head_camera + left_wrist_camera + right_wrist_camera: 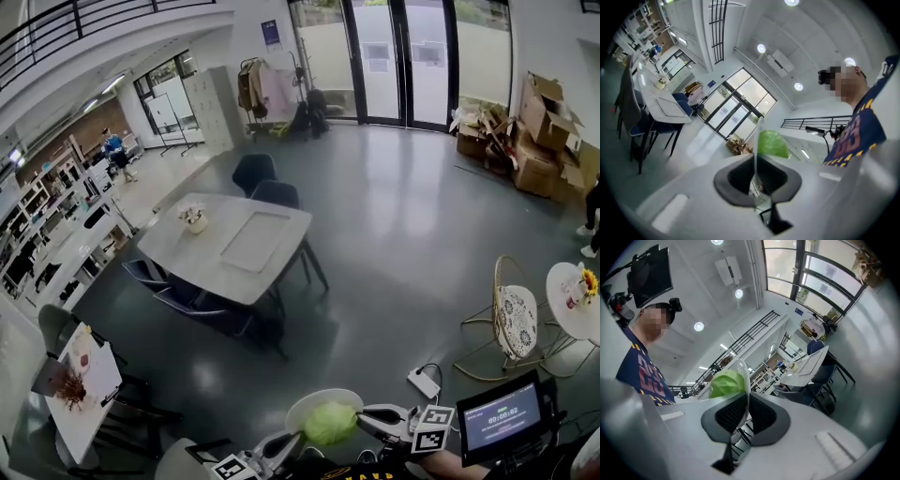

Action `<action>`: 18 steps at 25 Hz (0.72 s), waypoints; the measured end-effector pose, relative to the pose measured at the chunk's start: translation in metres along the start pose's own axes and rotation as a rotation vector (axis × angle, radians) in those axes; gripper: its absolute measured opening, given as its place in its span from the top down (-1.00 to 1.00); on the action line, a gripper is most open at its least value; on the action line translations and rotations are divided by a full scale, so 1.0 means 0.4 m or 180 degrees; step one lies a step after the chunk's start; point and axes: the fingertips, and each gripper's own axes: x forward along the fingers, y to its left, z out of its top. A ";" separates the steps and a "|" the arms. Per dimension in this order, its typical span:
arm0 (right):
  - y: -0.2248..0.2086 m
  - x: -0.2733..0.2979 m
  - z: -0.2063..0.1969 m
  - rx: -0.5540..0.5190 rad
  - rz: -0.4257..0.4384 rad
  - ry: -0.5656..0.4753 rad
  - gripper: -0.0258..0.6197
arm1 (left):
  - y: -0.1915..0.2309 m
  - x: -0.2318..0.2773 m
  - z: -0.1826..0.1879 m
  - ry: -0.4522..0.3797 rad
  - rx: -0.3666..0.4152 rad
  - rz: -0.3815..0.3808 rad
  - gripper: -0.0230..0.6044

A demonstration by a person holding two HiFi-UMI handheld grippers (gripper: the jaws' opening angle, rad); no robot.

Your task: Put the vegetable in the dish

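Observation:
A white dish [314, 403] is held in the air at the bottom of the head view, with a green leafy vegetable [330, 424] lying in it. My left gripper [292, 441] is shut on the dish's near-left rim and my right gripper [364, 417] on its right rim. In the left gripper view the dish [759, 126] shows edge-on between the shut jaws of that gripper [756, 176], the vegetable [771, 143] just beyond. In the right gripper view the gripper [746, 413] pinches the dish rim [740, 369], and the vegetable [725, 383] sits to its left.
A grey table [225, 244] with dark chairs stands ahead on the shiny floor. Cardboard boxes [544, 131] pile at the far right. A power strip [424, 382], a wire chair [511, 319] and a round white table [562, 281] are at right. A timer screen [502, 415] sits close.

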 end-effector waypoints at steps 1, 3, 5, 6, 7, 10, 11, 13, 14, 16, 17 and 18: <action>-0.006 0.005 0.000 0.0014 -0.0001 0.0007 0.83 | 0.002 0.003 -0.003 -0.0002 -0.0007 0.0018 0.88; -0.021 0.017 0.006 0.0019 -0.0013 0.0014 0.84 | 0.009 0.008 -0.006 -0.0008 -0.0018 0.0040 0.87; -0.039 0.036 0.018 -0.0007 -0.0041 0.0019 0.83 | 0.025 0.016 0.002 -0.0014 -0.0022 0.0032 0.88; -0.048 0.049 0.025 -0.0027 -0.0061 0.0017 0.83 | 0.037 0.020 0.011 -0.0017 -0.0020 0.0013 0.87; -0.058 0.062 0.033 -0.0051 -0.0084 0.0014 0.83 | 0.051 0.025 0.023 -0.0020 -0.0015 -0.0014 0.88; -0.089 0.114 0.062 -0.0133 -0.0162 -0.0007 0.83 | 0.102 0.041 0.078 -0.0029 0.0017 -0.0099 0.88; -0.098 0.137 0.075 -0.0168 -0.0181 -0.0021 0.83 | 0.119 0.046 0.102 -0.0031 0.0031 -0.0134 0.88; -0.113 0.189 0.103 -0.0244 -0.0228 -0.0050 0.83 | 0.158 0.053 0.152 -0.0028 0.0048 -0.0219 0.88; -0.121 0.216 0.114 -0.0272 -0.0261 -0.0064 0.83 | 0.179 0.053 0.175 -0.0023 0.0043 -0.0263 0.88; -0.140 0.266 0.127 -0.0290 -0.0336 -0.0088 0.83 | 0.223 0.051 0.213 -0.0011 0.0014 -0.0336 0.88; -0.150 0.287 0.131 -0.0286 -0.0369 -0.0098 0.83 | 0.243 0.050 0.230 -0.0004 0.0002 -0.0364 0.88; -0.161 0.306 0.134 -0.0281 -0.0396 -0.0104 0.83 | 0.262 0.050 0.244 0.0005 -0.0005 -0.0386 0.88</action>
